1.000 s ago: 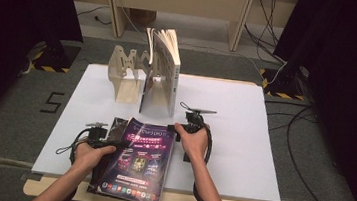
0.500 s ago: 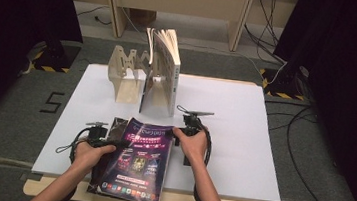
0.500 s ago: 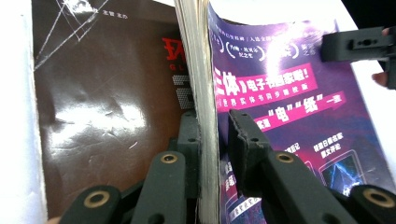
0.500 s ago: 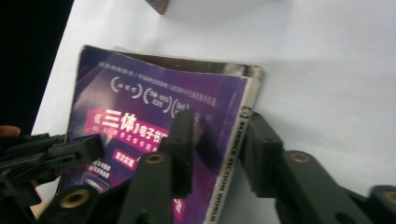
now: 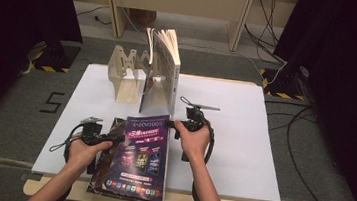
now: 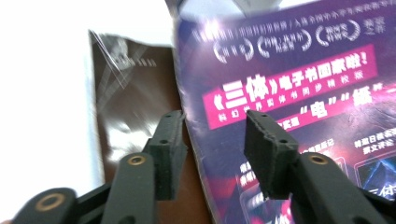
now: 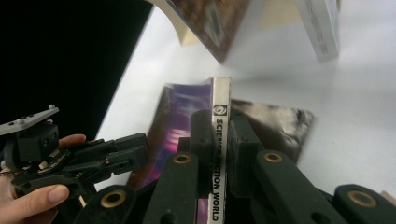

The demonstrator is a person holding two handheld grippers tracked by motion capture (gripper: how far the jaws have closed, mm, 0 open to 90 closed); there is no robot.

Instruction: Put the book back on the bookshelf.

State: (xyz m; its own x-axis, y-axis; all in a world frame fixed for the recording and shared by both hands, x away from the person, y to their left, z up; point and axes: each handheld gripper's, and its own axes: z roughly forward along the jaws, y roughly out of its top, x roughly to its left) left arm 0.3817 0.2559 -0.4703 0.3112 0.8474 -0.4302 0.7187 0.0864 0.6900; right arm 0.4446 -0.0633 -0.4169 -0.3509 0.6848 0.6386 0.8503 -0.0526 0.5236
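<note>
Magazine [image 5: 145, 152]: purple glossy cover, white spine | right tongs [image 7: 218, 135] clamping spine | left tongs [image 6: 215, 140] apart, seemingly loose.

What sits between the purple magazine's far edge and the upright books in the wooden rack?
In the high view, only bare white table lies between the purple magazine and the upright books by the wooden rack.

Purple magazine [image 5: 143, 157] atop brown booklet [image 5: 106, 153]

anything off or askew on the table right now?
Nothing damaged or spilled. The purple magazine lies crooked on a dark brown booklet, and both overhang the table's near edge. The right hand-held gripper, jaws just closed, clamps the magazine's spine; the left hand-held gripper has just opened over its cover.
</note>
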